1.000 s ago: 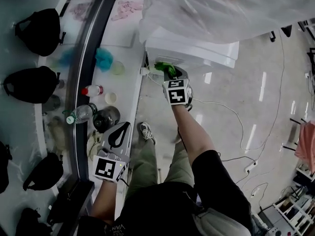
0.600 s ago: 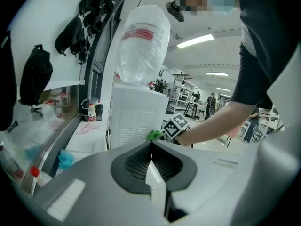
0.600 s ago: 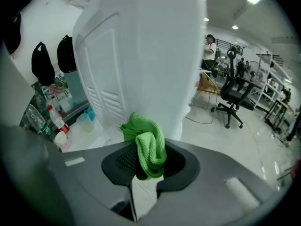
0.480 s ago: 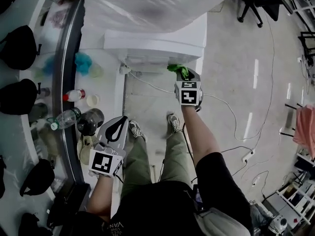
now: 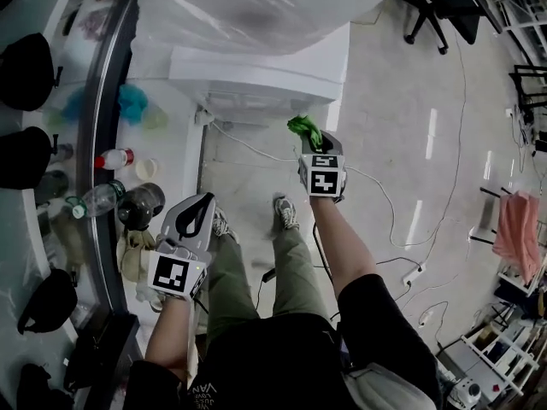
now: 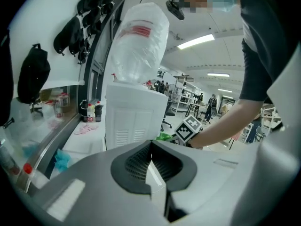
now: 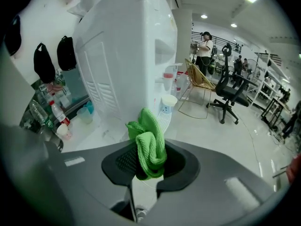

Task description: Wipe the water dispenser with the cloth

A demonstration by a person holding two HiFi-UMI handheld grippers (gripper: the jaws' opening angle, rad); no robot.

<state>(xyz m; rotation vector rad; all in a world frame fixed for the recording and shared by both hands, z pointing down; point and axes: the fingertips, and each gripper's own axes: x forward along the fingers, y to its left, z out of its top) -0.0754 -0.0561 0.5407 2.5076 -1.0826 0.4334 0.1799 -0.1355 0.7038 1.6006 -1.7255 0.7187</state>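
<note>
The white water dispenser stands ahead of me with a plastic-wrapped bottle on top; its side panel fills the right gripper view. My right gripper is shut on a bunched green cloth, which sticks out between the jaws and hangs a little off the dispenser's lower front, apart from it. My left gripper is held low at my left with its jaws together and nothing between them. From the left gripper view, the dispenser and the cloth show beyond the jaws.
A counter runs along the left with bottles, cups, a dark kettle and a blue cloth. Black bags hang on the wall. Cables lie on the glossy floor. Office chairs stand at the right.
My right gripper with the green cloth has drawn back and down from the dispenser's front. The view has shifted, and the left gripper has stayed low at my left.
</note>
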